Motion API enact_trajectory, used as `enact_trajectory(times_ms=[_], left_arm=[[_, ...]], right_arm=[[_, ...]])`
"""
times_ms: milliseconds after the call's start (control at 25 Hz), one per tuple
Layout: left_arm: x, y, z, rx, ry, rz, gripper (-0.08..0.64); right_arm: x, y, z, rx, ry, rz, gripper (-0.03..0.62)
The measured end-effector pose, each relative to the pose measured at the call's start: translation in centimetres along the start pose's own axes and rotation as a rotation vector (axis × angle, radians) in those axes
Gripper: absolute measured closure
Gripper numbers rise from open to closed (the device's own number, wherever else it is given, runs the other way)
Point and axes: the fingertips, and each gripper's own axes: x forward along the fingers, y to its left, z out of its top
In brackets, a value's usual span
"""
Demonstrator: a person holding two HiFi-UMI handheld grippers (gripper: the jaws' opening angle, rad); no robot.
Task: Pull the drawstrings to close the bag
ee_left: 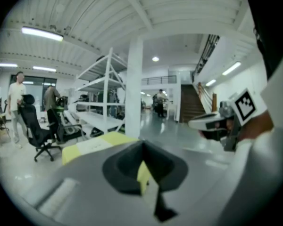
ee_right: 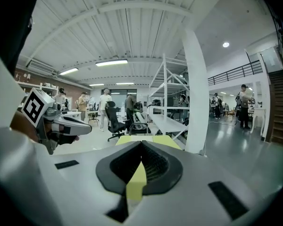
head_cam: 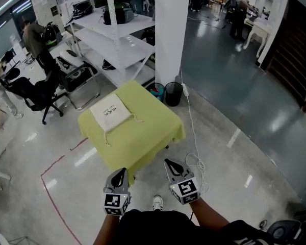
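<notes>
Nothing here is legible. The white bag (head_cam: 111, 112), near the far left corner of the yellow desk (head_cam: 153, 129), carries a few dark printed lines too small to read. The left tool (head_cam: 122, 172) and right tool (head_cam: 169, 163) bear only black-and-white square patterns.

Black bin (head_cam: 174, 94) stands at white pillar (head_cam: 172, 29) foot.
</notes>
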Motion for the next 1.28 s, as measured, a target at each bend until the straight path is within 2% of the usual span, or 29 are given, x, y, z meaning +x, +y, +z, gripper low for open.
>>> enact_trajectory(times_ms=[480, 680, 840, 1120, 1280], left_arm=[[4.1, 3.7, 0.4, -0.022, 0.012, 0.062, 0.56], [6.6, 7.4, 0.7, -0.048, 0.019, 0.093, 0.56], [8.7, 11.0, 0.8, -0.086, 0.017, 0.12, 0.56], [12.2, 15.9, 2.3, -0.089, 0.006, 0.133, 0.56], [13.6, 18.3, 2.2, -0.101, 0.002, 0.136, 0.56]], right_arm=[[5.1, -2.8, 1.1, -0.006, -0.014, 0.022, 0.586], [9.4, -3.0, 3.1, -0.022, -0.031, 0.063, 0.586], [13.4, -3.6, 4.0, -0.05, -0.006, 0.071, 0.586], [20.0, -3.1, 6.5, -0.047, -0.041, 0.142, 0.586], [23.2, -2.7, 7.0, -0.059, -0.019, 0.158, 0.586]])
